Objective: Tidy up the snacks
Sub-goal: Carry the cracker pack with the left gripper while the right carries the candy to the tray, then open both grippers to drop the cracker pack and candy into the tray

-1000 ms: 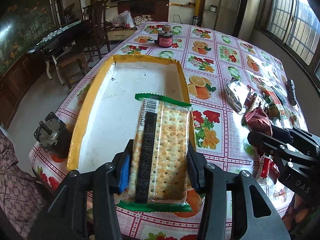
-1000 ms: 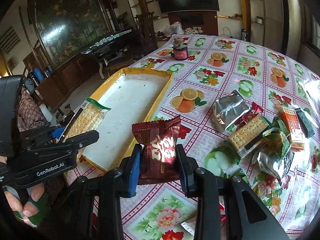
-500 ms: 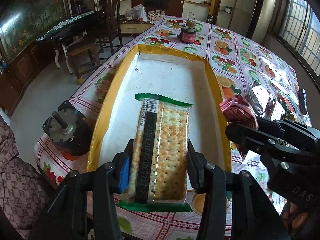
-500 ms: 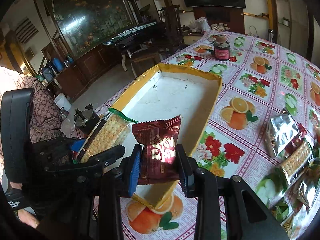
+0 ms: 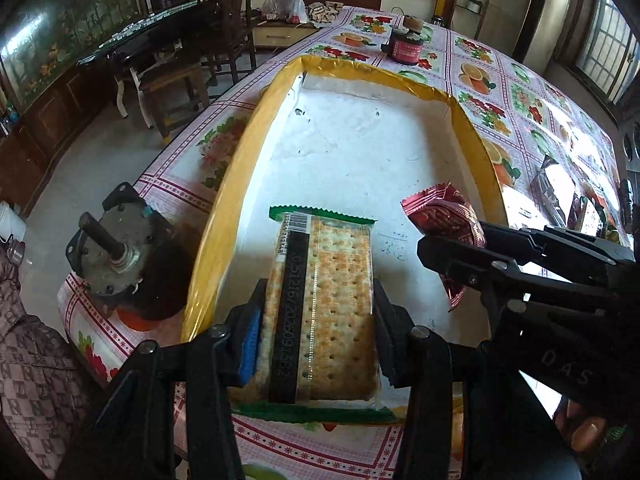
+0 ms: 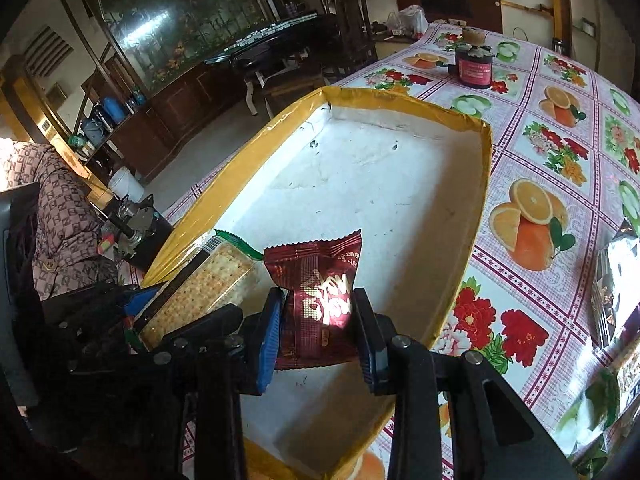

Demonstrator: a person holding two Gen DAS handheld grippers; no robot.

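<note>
Mid-step: carrying two snacks over the tray (image 5: 240, 168), both held above its white floor near the 6 o'clock end, neither set down yet.

Left tongs (image 5: 316, 336) pinching a cracker pack (image 5: 328, 300) by its long sides, green-edged wrapper pointing toward 12 o'clock. Right tongs (image 6: 320, 328) pinching a dark red snack packet (image 6: 320, 300) across its middle; seen from the left camera at 3 o'clock, just beside the cracker pack, not touching it as far as can be told.

Next move, as a judgement: lower each pack until it lies flat on the tray floor, keep the two side by side without overlap, then spread the tongs and lift clear. Care needed to keep the two tools from bumping, since they hang close together, and to clear the yellow rim at 3 o'clock.

Counted:
- one tray, yellow-rimmed, nothing lying in it yet
- one cracker pack held, one red packet held
- one silver foil bag (image 6: 616, 280) on the table (image 6: 560, 152) at 3 o'clock, with more wrapped snacks around it, too cut off and glared to count
- one dark jar (image 5: 406, 46) with a cork-like top at 12 o'clock beyond the tray
- one small metal motor (image 5: 116, 252) at 9 o'clock, just beside the tray on the table corner
- two tongs, both loaded

Much of the organizing left, judging by the pile at 3 o'clock.
</note>
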